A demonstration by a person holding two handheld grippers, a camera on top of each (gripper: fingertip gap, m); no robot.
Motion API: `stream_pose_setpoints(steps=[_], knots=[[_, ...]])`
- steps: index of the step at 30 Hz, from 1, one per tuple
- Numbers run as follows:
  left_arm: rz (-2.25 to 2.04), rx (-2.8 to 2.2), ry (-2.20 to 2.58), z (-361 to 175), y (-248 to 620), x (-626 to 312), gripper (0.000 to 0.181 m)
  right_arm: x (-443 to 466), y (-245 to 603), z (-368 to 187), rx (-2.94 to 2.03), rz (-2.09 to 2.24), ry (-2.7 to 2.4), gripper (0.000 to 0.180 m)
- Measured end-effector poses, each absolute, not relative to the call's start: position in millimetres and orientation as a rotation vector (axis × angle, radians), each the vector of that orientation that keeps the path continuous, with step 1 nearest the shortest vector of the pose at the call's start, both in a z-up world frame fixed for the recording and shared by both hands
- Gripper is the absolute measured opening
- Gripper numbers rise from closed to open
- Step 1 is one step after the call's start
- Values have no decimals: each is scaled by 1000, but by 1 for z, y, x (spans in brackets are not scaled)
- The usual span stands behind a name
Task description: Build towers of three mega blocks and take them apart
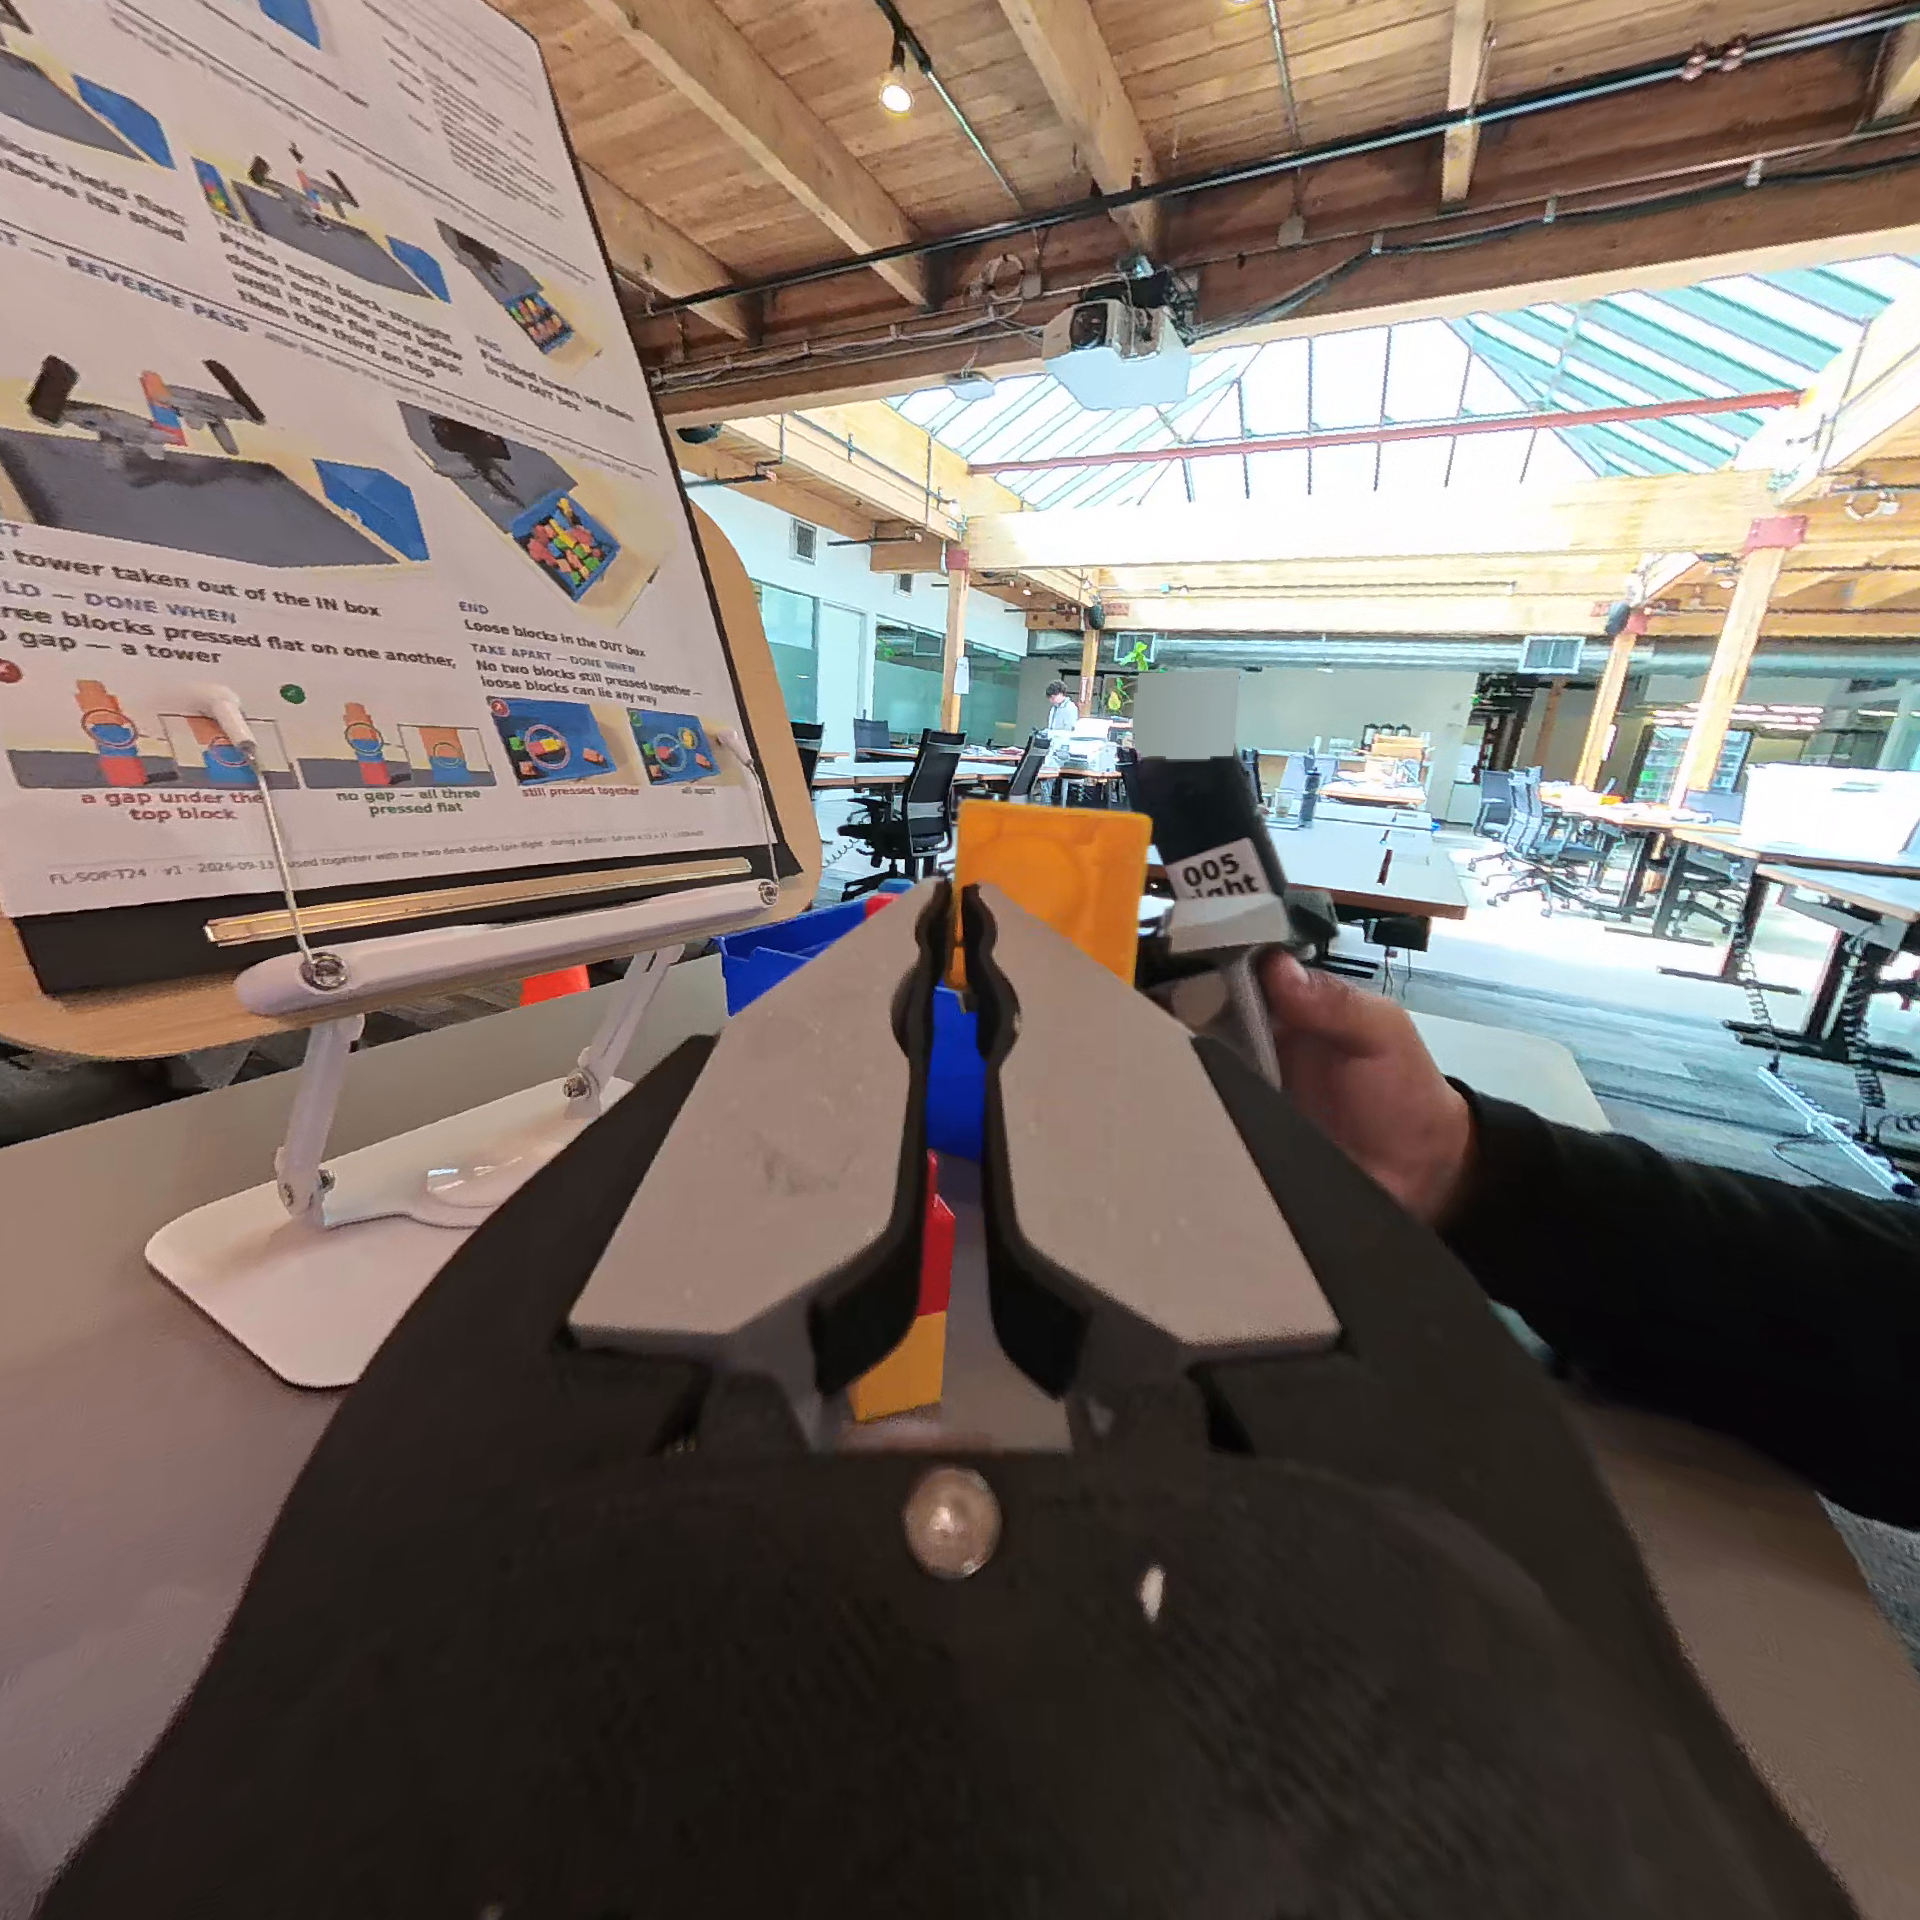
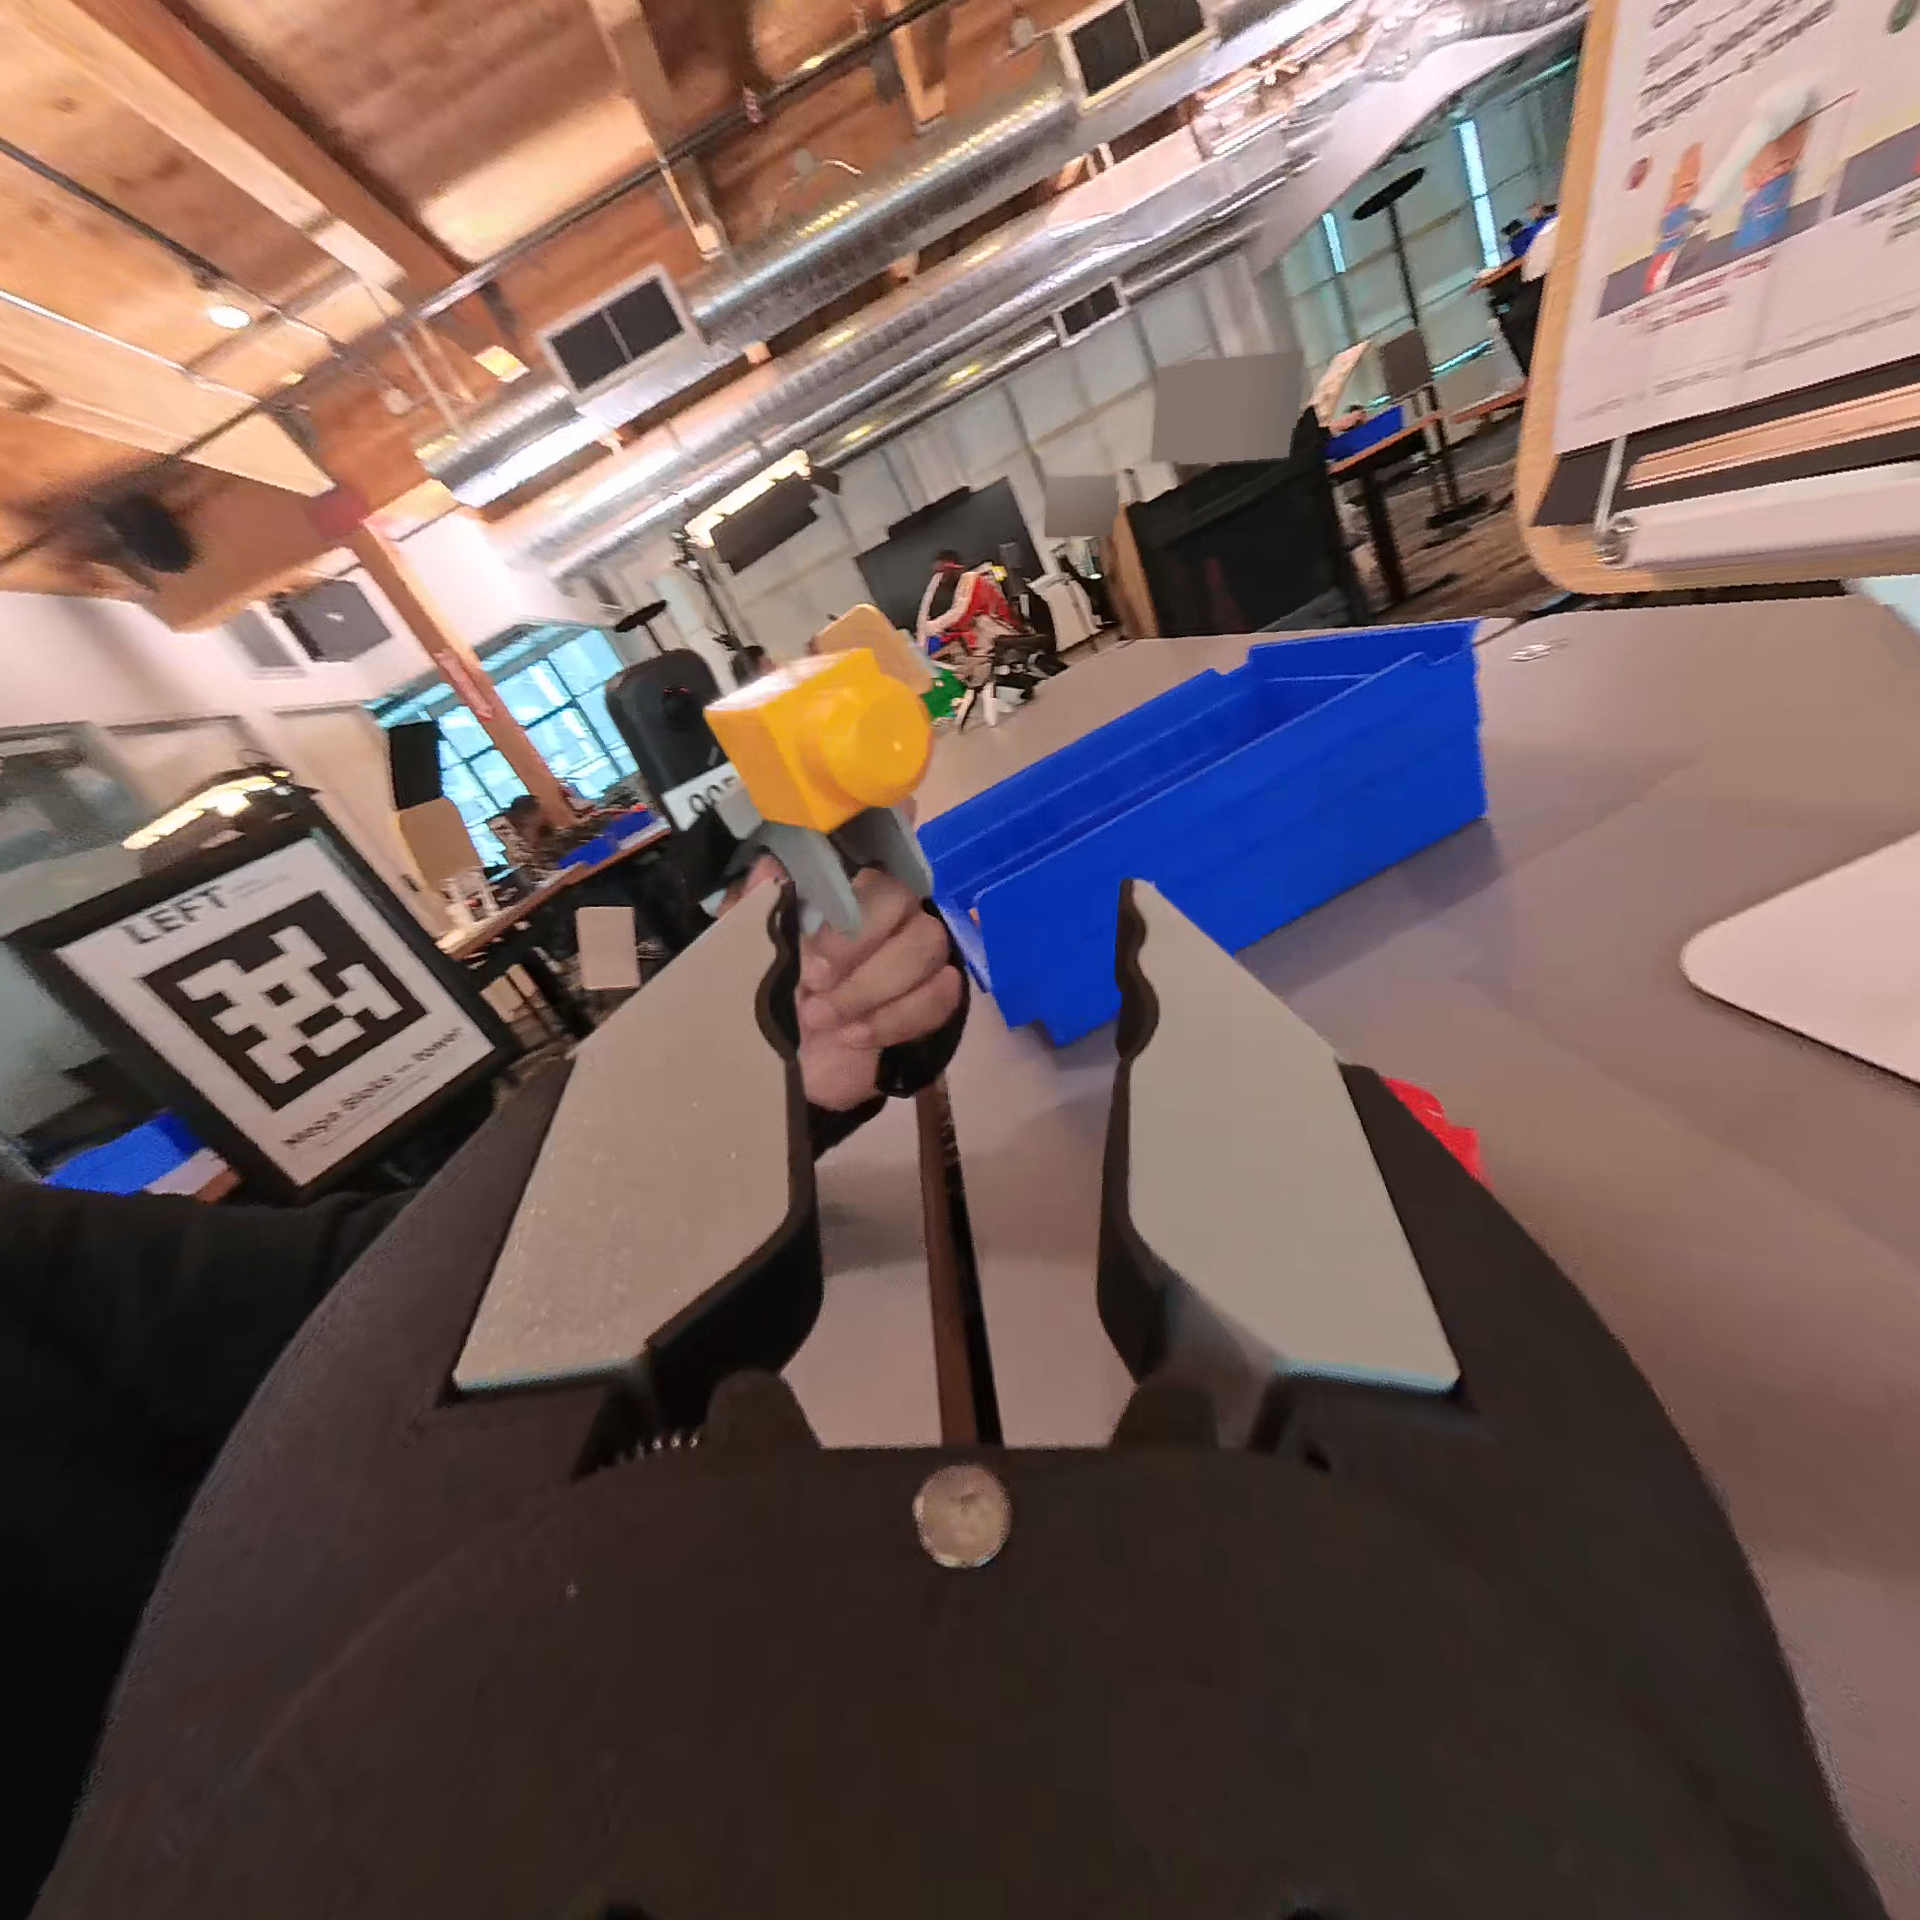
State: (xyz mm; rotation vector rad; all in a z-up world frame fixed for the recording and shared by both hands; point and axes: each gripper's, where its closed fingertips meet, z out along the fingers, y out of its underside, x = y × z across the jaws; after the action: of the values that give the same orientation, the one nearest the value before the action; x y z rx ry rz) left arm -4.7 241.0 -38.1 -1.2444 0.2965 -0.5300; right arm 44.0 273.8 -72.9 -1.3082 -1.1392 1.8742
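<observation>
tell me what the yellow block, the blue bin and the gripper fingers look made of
Yellow block: moulded plastic, semi-gloss, going by the soft highlight on its round stud.
Blue bin: rigid plastic, uniform colour, thin moulded walls.
Fingers: grey faces look matte and finely speckled, probably printed or coated plastic; black inner pads could be rubber.

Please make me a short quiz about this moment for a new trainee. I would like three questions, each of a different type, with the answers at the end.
1. True or false: the right gripper is shut on something.
2. Multiple choice: what colour is the block held by the left gripper? A) green B) yellow-orange C) white
3. Fill in the gap: the blue bin stands on the ____.

Key
1. False. Its jaws stand apart with nothing gripped between them.
2. B.
3. Table.
</observation>
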Motion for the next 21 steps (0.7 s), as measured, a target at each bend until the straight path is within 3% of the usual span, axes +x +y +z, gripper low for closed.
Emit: stream_pose_setpoints(steps=[14,21], knots=[[-521,-1273,447,-56,240,26,0,43,233,-66,-1309,2288,-1224,68],[-413,-1337,536,-74,247,41,0,38,228,-79,-1397,2291,-1270,50]])
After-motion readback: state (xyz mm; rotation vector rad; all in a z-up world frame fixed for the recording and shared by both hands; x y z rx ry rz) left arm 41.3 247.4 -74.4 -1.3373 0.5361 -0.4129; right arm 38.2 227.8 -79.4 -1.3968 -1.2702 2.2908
